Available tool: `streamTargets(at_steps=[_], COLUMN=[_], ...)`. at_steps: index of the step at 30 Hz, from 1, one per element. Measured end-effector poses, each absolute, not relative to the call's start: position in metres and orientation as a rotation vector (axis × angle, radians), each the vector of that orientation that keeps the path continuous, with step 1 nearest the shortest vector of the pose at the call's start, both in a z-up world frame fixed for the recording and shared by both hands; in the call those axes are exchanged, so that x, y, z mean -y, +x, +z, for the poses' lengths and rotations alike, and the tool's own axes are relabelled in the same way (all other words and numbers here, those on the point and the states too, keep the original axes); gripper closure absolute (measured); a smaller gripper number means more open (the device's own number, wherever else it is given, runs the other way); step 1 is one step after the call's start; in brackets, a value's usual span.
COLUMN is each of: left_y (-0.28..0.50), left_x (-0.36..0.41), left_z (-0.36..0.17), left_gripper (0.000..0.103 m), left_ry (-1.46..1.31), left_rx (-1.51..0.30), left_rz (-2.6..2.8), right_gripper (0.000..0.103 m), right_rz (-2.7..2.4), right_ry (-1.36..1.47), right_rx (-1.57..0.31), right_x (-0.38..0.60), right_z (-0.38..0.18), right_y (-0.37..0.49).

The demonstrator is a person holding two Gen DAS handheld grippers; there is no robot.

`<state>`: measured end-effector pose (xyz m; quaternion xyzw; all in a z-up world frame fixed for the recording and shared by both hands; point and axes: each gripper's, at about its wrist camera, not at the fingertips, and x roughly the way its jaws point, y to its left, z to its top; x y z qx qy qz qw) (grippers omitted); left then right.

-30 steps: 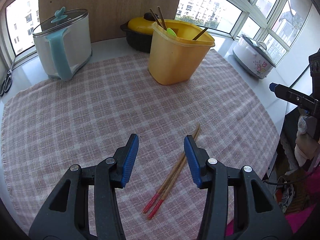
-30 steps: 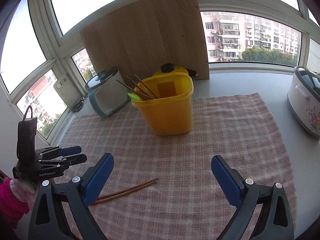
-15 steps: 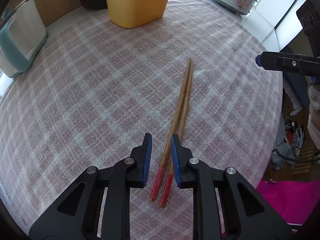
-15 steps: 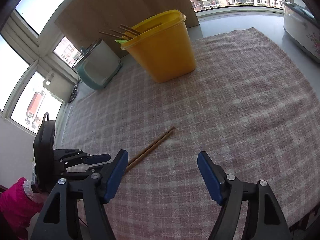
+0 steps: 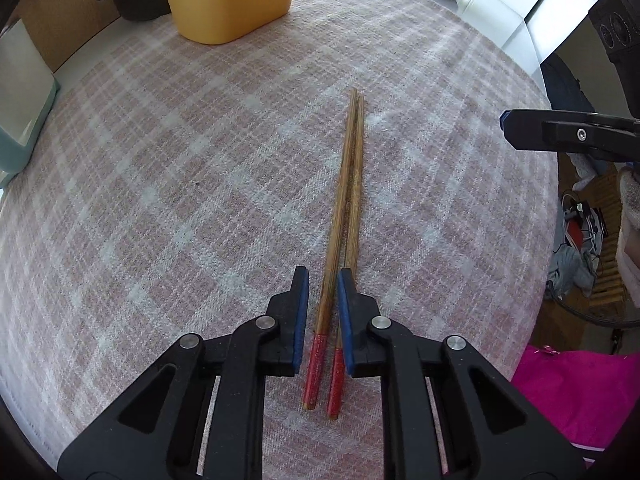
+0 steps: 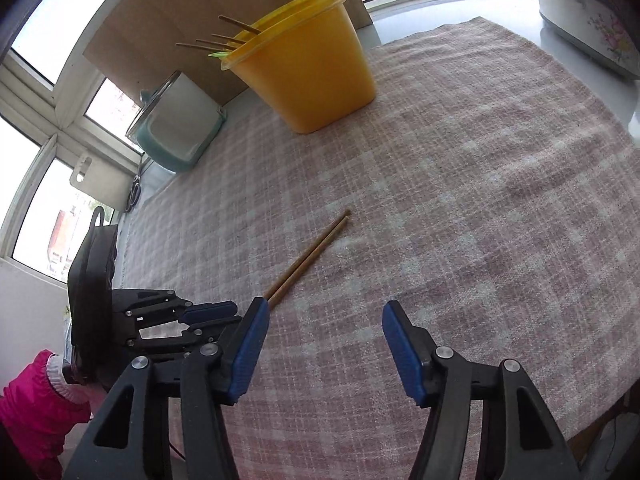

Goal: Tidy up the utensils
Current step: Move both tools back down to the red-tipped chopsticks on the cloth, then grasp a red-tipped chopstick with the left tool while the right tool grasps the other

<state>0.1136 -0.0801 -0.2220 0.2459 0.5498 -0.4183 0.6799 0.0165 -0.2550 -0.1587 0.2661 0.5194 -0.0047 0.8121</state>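
Underneath: woven cloth [image 5: 160,200], pink and white checks, coarse and slightly fuzzy, spread flat across the pale worktop [image 6: 452,4].
Chopsticks [image 5: 344,184]: two slim wooden sticks, brown grain, glossy red butt ends; flat on the cloth, side by side and touching, tapered tips toward 12 o'clock in the left wrist view.
Left tool [image 5: 322,272]: black plastic arms, blue ribbed pads; just closed in to a narrow gap, clamped on the chopsticks just above the red ends.
Right tool [image 6: 325,303]: same build; jaws just narrowing yet standing wide apart, only bare cloth between the pads, chopstick tips off at 11 o'clock.
Yellow tub [image 5: 228,0]: smooth plastic, tapered, rounded corners; on the cloth at 11 o'clock from the left tool, more thin sticks poking over its rim.
Behind: upright wooden board [image 6: 168,20]; glass-lidded teal and white pot [image 6: 180,132] at 10 o'clock.
Sleeve [image 6: 32,400]: bright pink, behind the left tool.
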Motion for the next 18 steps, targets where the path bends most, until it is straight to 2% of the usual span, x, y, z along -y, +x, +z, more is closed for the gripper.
streamTargets(at_steps=[9, 12, 16, 18], left_y=[0.122, 0.13, 0.138, 0.141], left_x=[0.104, 0.11, 0.105, 0.098], left_z=[-0.231, -0.233, -0.233, -0.233], left_gripper=[0.09, 0.093, 0.096, 0.096], left_ry=[0.568, 0.528, 0.505, 0.488], left_rx=[-1.228, -1.235, -1.233, -1.239], left_rz=[-0.93, -0.907, -0.867, -0.851], right_gripper=[0.044, 0.05, 0.062, 0.063], right_rz=[-0.043, -0.059, -0.06, -0.054], right_ry=[0.578, 0.604, 0.626, 0.635], right_rx=[-1.125, -1.145, -1.184, -1.199], right_x=[0.253, 0.255, 0.251, 0.247], right_z=[-0.161, -0.167, -0.176, -0.18], right_y=[0.019, 0.022, 0.028, 0.033])
